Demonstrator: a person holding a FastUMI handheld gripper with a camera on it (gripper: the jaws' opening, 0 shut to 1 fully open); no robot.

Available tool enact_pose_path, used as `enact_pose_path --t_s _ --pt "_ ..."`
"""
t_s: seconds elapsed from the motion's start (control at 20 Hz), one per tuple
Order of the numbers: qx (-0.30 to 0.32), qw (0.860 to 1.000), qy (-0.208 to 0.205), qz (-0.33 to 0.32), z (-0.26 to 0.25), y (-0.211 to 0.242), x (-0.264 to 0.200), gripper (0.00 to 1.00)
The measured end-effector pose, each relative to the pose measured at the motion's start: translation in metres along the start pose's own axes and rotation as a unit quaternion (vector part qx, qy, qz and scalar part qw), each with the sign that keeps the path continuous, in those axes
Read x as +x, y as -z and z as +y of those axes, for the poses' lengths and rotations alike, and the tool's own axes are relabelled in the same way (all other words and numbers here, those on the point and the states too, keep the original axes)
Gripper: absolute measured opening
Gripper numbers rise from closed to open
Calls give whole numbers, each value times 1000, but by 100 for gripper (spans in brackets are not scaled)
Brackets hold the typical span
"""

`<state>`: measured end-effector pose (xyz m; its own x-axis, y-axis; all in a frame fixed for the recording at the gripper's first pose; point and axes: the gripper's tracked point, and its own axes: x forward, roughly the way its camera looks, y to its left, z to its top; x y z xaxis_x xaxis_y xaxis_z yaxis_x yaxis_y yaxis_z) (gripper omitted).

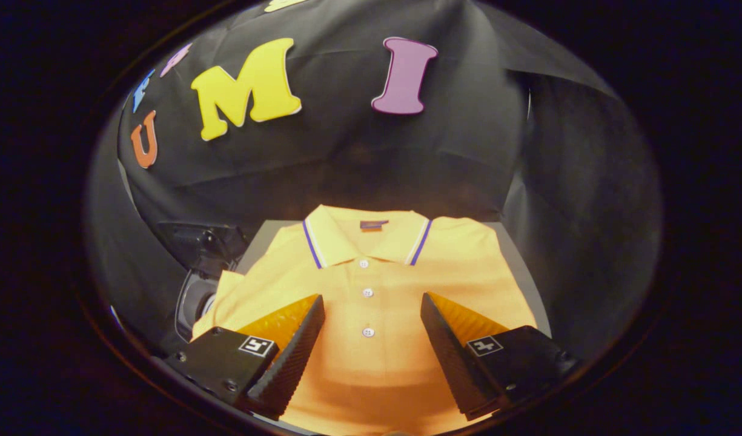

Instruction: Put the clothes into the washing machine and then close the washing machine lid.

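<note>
An orange polo shirt (371,284) with a white and blue trimmed collar and white buttons lies folded flat on a grey surface (522,260). My gripper (372,306) hovers over the shirt's front, open wide, with the button placket showing between the two fingers. Neither finger presses on the cloth. To the left of the shirt, lower down, sits the dark washing machine (201,272), with a round opening partly visible beside the left finger.
Black cloth walls close in behind the shirt and on both sides. The grey surface ends just beyond the shirt's collar and to its right.
</note>
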<state>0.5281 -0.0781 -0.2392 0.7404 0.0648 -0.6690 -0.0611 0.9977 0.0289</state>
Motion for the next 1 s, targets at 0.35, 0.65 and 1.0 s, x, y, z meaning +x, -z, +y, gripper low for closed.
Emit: enact_pose_path --t_s 0.35,0.65,1.0 --pt "1 1000 -3 20 1 6 11 98" --pt "-9 999 -5 41 11 9 13 76" --pt "16 998 -42 36 16 4 12 14"
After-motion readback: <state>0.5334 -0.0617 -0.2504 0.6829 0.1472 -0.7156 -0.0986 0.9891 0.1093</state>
